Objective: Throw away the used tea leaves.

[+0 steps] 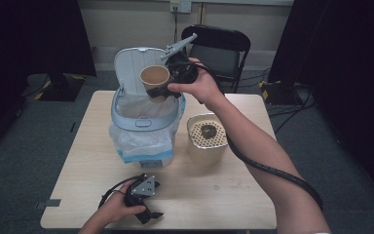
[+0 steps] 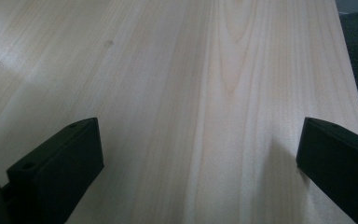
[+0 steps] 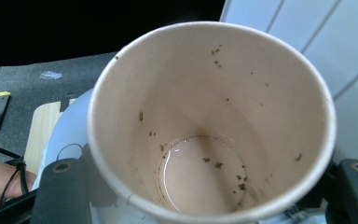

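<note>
The right claw (image 1: 163, 87) grips a brown paper cup (image 1: 154, 77), tilted, above the open light-blue plastic bin (image 1: 146, 122) at the far side. The left claw (image 1: 148, 214) rests on the near pale wooden surface (image 1: 209, 195), its jaws wide apart and holding nothing. A cream perforated round container (image 1: 206, 139) stands just right of the bin.

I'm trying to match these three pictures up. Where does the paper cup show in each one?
High view: the paper cup sits upper centre, held by the right gripper above the open bin.
Left gripper view: not in it; bare table between open jaws.
Right gripper view: the cup takes up the middle, seen from its mouth, with specks inside.
Shared landmark: the bin's pale lid, behind the cup.
</note>
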Motion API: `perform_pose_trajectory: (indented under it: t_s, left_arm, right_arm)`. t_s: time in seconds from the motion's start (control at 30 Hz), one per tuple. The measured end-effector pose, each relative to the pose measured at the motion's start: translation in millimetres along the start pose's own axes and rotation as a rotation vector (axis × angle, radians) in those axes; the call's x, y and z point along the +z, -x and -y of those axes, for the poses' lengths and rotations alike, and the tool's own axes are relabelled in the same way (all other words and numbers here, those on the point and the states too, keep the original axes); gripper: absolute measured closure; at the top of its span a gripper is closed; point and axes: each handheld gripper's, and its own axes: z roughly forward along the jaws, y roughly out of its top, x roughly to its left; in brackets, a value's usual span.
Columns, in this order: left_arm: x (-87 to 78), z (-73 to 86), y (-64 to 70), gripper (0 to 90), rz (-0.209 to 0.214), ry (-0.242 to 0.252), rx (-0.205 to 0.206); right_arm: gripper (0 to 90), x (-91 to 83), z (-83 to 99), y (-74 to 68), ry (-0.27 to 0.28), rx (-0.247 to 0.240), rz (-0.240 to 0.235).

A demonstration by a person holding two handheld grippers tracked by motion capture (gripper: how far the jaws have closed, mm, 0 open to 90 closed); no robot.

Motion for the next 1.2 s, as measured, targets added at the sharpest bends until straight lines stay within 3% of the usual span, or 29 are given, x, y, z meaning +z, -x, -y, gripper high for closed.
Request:
perform_pose_trajectory:
  t_s: [0.67, 0.77, 0.8, 0.83, 0.93, 1.2]
  left_arm:
    - [0.1, 0.0, 0.1, 0.0, 0.0, 0.001, -0.001]
    - [0.3, 0.2, 0.0, 0.0, 0.002, 0.004, -0.001]
    - [0.6, 0.3, 0.1, 0.0, 0.002, 0.009, -0.002]
    - [0.6, 0.3, 0.1, 0.0, 0.002, 0.008, -0.002]
    - [0.6, 0.3, 0.1, 0.0, 0.002, 0.009, -0.002]
    - [0.5, 0.3, 0.0, 0.0, 0.001, 0.007, -0.002]
  right_arm:
    - [26.2, 21.7, 5.8, -5.4, 0.002, 0.011, -0.039]
    - [20.1, 25.0, 7.5, -5.2, 0.012, 0.037, -0.073]
    - [14.7, 26.0, 7.7, -5.4, 0.009, 0.037, -0.065]
    - [14.8, 26.7, 7.8, -5.8, 0.004, 0.036, -0.06]
    - [15.0, 26.3, 9.0, -5.6, 0.007, 0.047, -0.081]
    - [14.6, 14.7, 15.7, -4.1, 0.006, 0.049, -0.077]
